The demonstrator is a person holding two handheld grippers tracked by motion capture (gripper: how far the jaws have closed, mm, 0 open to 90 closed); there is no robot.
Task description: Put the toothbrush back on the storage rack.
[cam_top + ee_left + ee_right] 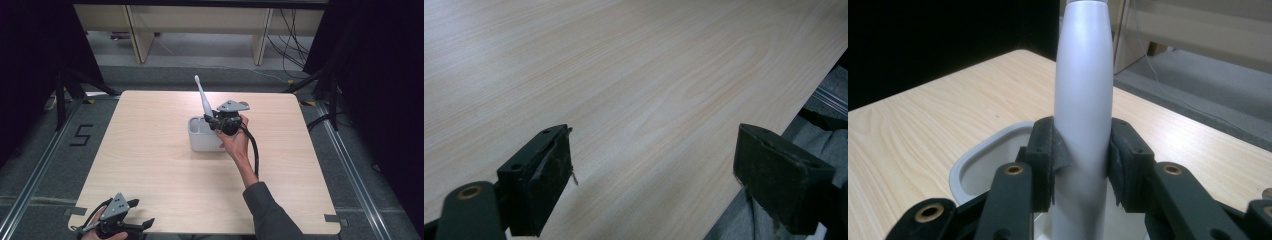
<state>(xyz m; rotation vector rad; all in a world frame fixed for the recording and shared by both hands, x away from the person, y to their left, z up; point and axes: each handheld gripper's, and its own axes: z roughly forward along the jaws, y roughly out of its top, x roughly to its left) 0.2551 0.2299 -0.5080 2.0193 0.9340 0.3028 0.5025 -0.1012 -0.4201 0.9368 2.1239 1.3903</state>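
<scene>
I hold the right gripper point(212, 121) over the white holder point(202, 141), which stands near the middle of the wooden table point(150, 165). Its jaws are clenched on the thick white handle of an electric toothbrush point(202, 100). In the right gripper view I see both black pads point(1045, 160) pressing on the two sides of the handle point(1083, 100), and the handle stands almost upright between them. The lower end of the toothbrush goes down into the holder point(978, 165), whose grey-white rim is just under the jaws. From the high view the thin neck with the brush head rises above the gripper and leans a little to the left.

My left gripper point(131, 220) rests at the near left edge of the table, well apart from the holder. Its jaws are released and stand wide, with bare wood between them point(654, 165).
</scene>
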